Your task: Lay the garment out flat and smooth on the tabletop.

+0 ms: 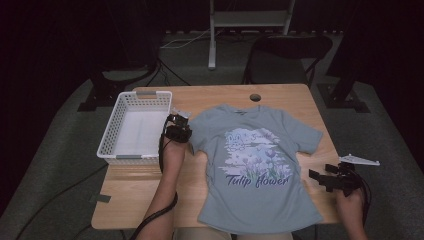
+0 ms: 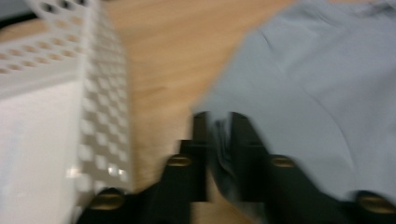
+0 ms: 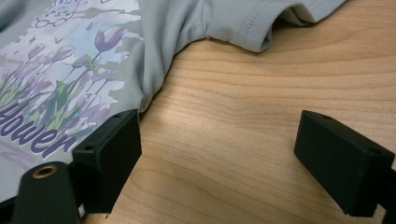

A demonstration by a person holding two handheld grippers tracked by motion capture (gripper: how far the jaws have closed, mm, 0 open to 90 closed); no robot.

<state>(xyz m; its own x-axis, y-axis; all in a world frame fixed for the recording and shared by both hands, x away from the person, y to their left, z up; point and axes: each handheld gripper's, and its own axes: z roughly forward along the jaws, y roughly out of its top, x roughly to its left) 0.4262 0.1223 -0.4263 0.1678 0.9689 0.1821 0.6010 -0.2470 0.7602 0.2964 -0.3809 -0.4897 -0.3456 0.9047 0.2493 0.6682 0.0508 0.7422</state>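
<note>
A pale blue T-shirt (image 1: 255, 165) with a purple "Tulip flower" print lies flat, face up, on the wooden table (image 1: 150, 190). My left gripper (image 1: 179, 122) is at the shirt's left sleeve. In the blurred left gripper view, the gripper (image 2: 219, 126) is shut on a fold of the sleeve fabric (image 2: 317, 93). My right gripper (image 1: 322, 175) is at the shirt's right side, below the other sleeve. In the right gripper view, that gripper (image 3: 224, 158) is wide open, with one jaw over the shirt's edge (image 3: 154, 70) and bare wood between the jaws.
A white perforated basket (image 1: 111, 131) sits on the table's left part, right beside my left gripper, and its wall (image 2: 93, 116) is close to the jaws. A cable hole (image 1: 255, 97) is at the table's far edge. A folding chair (image 1: 290, 50) and a stand stand behind the table.
</note>
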